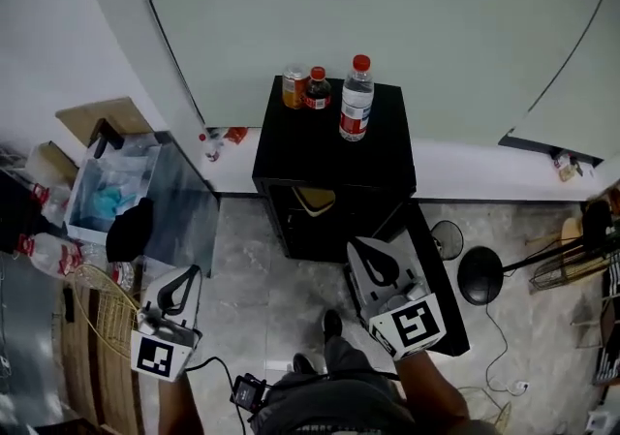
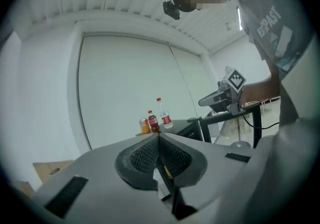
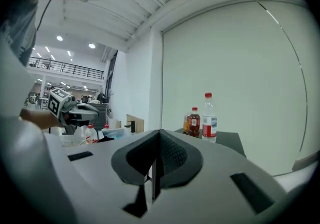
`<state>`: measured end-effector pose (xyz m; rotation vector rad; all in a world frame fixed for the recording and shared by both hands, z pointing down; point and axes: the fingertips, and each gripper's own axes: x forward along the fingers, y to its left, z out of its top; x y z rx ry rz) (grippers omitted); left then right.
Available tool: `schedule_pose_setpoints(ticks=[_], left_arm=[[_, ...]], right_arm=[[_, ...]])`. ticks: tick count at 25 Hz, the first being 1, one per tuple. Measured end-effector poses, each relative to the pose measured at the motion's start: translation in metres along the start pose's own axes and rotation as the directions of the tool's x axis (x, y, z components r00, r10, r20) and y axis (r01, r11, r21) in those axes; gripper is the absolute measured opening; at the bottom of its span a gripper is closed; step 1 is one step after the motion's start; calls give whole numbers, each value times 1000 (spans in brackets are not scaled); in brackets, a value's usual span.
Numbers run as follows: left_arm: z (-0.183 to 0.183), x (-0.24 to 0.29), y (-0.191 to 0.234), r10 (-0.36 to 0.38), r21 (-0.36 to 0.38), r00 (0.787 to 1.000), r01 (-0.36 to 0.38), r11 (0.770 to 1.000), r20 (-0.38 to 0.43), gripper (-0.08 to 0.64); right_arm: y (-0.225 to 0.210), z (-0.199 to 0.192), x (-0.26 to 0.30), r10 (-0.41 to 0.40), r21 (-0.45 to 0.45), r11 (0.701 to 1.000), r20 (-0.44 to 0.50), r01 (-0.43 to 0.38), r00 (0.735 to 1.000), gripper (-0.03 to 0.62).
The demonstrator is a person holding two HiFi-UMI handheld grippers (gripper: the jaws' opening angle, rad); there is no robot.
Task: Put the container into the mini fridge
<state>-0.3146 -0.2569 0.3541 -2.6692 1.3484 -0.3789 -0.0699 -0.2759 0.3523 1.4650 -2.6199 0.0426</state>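
While we held both low, the left gripper (image 2: 159,137) and the right gripper (image 3: 159,134) each had jaws pressed together on nothing. Beyond them the mini fridge (image 1: 320,147) stood with its door (image 1: 438,278) open. A tan container (image 1: 315,199) seemingly sat inside already, so we judged only closing remained.

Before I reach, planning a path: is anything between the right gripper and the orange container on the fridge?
Partly: the dark bottle beside the orange container overlaps it, seen from the right gripper; otherwise open air.
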Motion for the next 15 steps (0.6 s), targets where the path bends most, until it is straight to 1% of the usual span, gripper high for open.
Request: schedule_pose_setpoints(ticks=[4,7,10,15], left_arm=[[31,-62,22,93,38,995,-94,995,32,15],[46,-98,24,146,56,987,-149,987,61,15],[52,-123,21,171,70,983,-176,982,73,15],[56,-150,20,200,62,977,-204,977,70,15]], right_arm=[[24,38,-19,19,-30,999,42,-18,999,26],[36,63,-30,42,-63,997,76,-38,996,26],[44,79,-43,48,-84,996,95,-40,994,26],[49,87,-61,38,-93,995,92,-29,995,26]])
